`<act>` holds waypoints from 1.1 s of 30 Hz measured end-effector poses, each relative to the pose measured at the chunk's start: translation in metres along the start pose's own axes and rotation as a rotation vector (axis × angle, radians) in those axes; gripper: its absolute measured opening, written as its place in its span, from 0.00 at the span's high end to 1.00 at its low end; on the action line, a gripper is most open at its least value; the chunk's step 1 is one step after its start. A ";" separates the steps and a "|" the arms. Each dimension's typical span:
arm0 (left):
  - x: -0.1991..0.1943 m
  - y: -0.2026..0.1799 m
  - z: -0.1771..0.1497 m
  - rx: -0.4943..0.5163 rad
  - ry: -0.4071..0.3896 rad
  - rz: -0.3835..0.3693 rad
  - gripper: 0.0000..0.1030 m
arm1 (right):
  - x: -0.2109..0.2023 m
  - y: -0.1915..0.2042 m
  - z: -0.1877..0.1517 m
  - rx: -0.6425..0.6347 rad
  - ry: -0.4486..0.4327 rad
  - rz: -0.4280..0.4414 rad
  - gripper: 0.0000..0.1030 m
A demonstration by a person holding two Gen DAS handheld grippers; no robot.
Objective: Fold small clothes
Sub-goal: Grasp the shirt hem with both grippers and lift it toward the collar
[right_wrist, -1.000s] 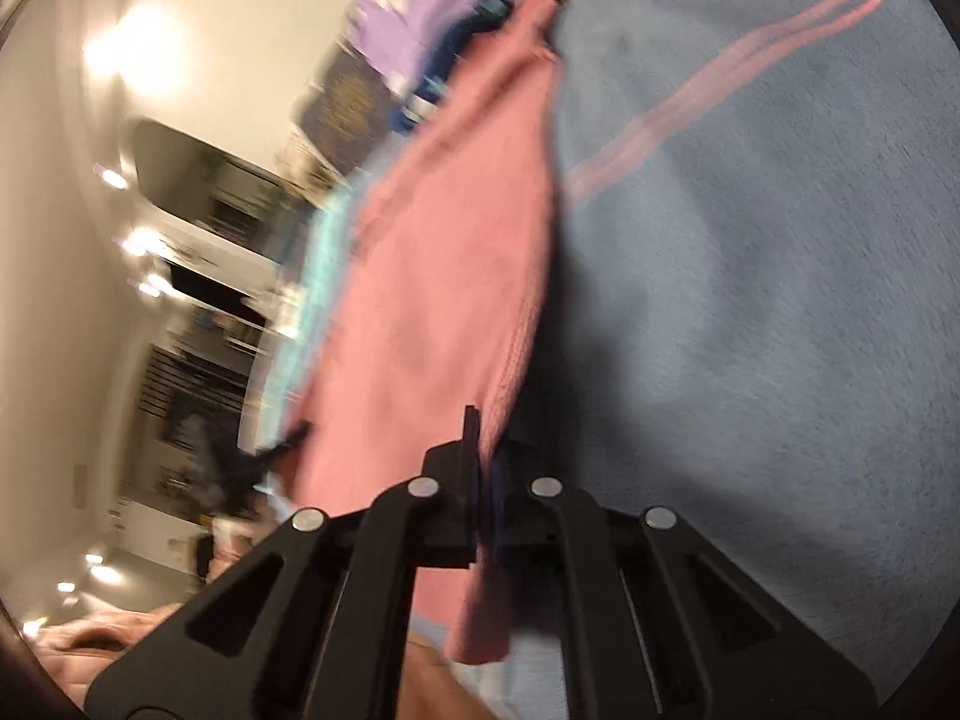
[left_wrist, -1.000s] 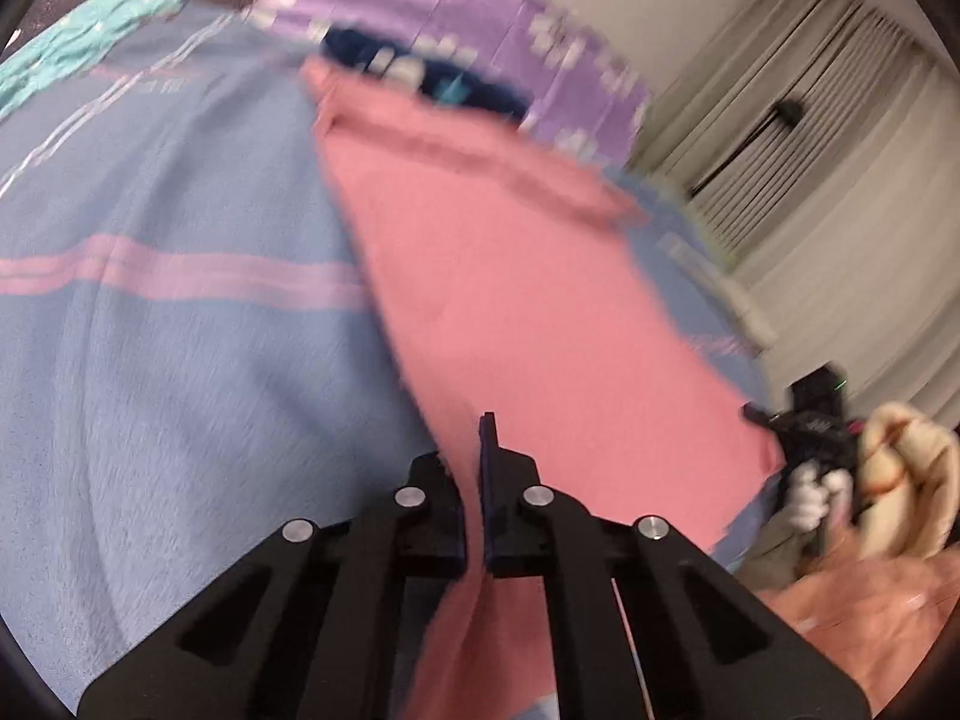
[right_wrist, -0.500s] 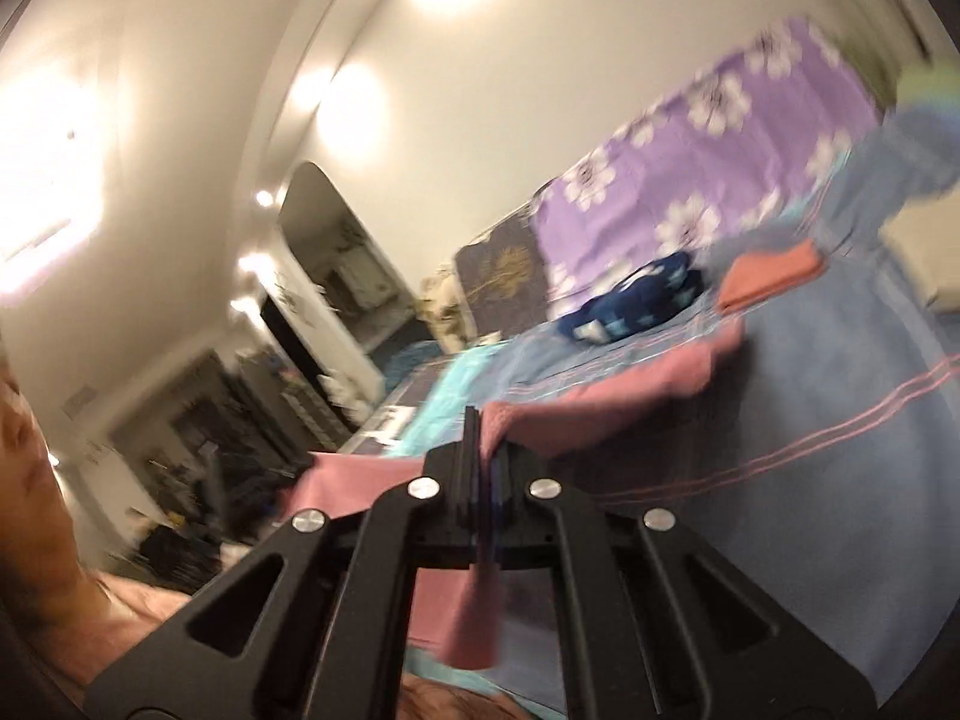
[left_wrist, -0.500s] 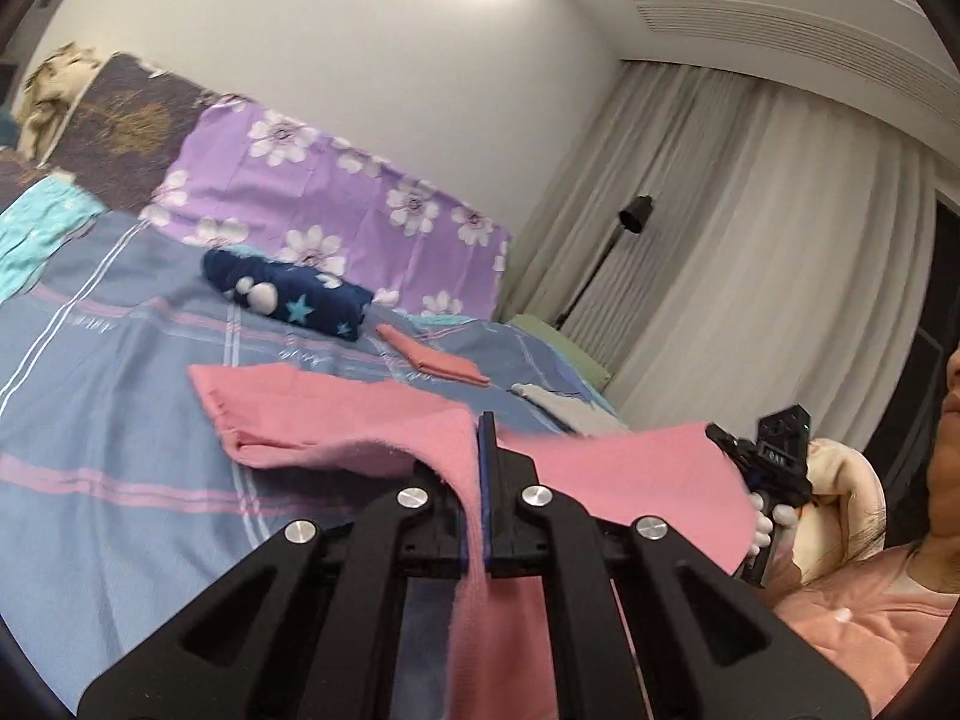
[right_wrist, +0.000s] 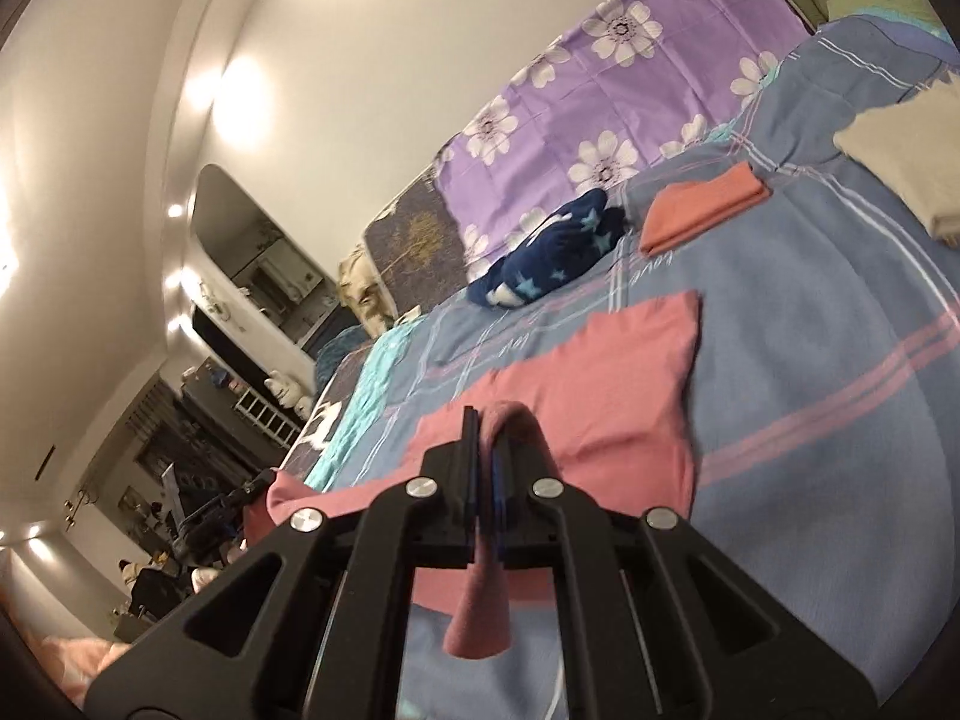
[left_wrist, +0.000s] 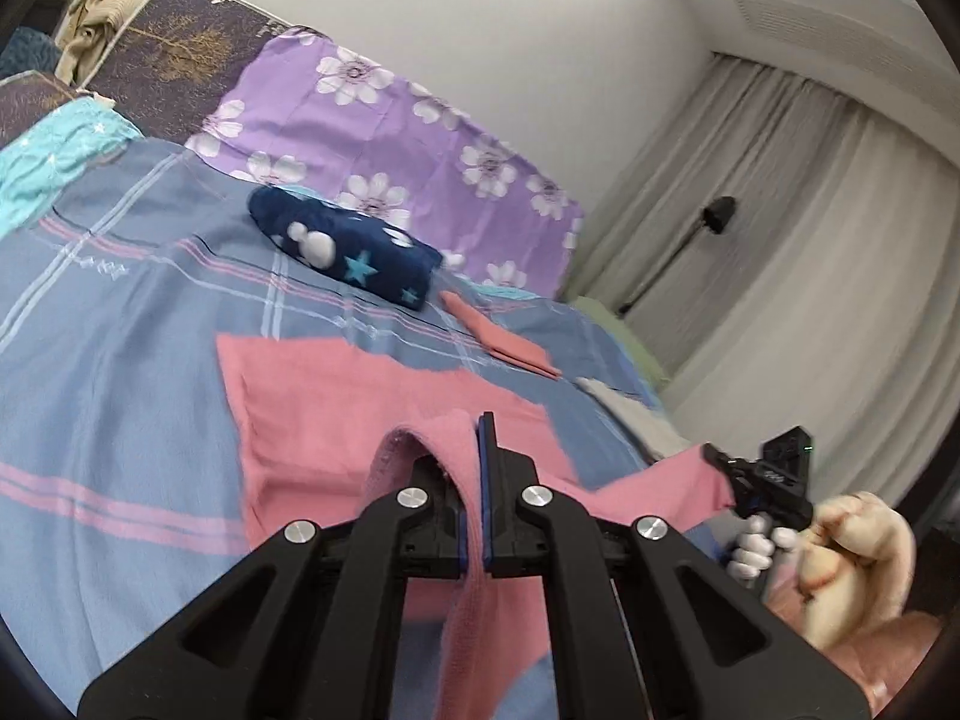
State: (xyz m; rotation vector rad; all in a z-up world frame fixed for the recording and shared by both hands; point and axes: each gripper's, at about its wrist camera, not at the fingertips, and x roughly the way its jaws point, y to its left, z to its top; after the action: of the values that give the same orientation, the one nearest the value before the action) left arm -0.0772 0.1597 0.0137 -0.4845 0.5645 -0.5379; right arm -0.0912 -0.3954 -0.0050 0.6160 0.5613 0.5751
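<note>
A pink cloth [left_wrist: 336, 414] lies partly on the blue striped bedspread [left_wrist: 120, 372], its far end flat and its near edge lifted. My left gripper [left_wrist: 478, 438] is shut on one near corner, with fabric pinched between the pads and hanging below. My right gripper [right_wrist: 483, 429] is shut on the other near corner of the pink cloth [right_wrist: 606, 384]. In the left wrist view the right gripper [left_wrist: 714, 456] shows at the right, holding the stretched edge. The left gripper's shape at the cloth's far corner in the right wrist view is too dark to make out.
A rolled navy star-print garment [left_wrist: 348, 252], a folded orange cloth [left_wrist: 504, 339] and a folded cream cloth [right_wrist: 906, 162] lie further up the bed. Purple flowered pillows [left_wrist: 384, 120] line the wall. Curtains [left_wrist: 810, 252] hang on the right. A person's sleeve [left_wrist: 864, 564] is nearby.
Both grippers have risen and tilted up, lifting the near edge of the pink cloth off the bed. The views went from looking down at the bedspread to looking across it.
</note>
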 end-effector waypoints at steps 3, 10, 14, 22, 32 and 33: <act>0.037 0.011 0.025 0.028 0.033 0.065 0.97 | 0.031 -0.013 0.026 -0.001 0.012 -0.027 0.96; 0.143 0.087 0.025 -0.100 0.197 0.207 0.97 | 0.140 -0.094 0.043 0.125 0.164 -0.180 0.96; 0.171 0.123 0.008 -0.163 0.265 0.247 0.97 | 0.171 -0.129 0.031 0.179 0.212 -0.232 0.96; 0.137 0.113 0.007 -0.143 0.235 0.222 0.72 | 0.160 -0.124 0.026 0.148 0.238 -0.218 0.87; 0.112 0.094 -0.016 -0.065 0.322 0.259 0.98 | 0.134 -0.097 0.000 0.022 0.303 -0.235 0.95; 0.111 0.093 -0.015 -0.072 0.316 0.253 0.98 | 0.133 -0.096 0.001 0.021 0.301 -0.233 0.96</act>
State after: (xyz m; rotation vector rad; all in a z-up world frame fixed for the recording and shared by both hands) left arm 0.0254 0.1602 -0.0904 -0.3911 0.9365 -0.3540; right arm 0.0340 -0.3747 -0.1090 0.4778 0.9100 0.4441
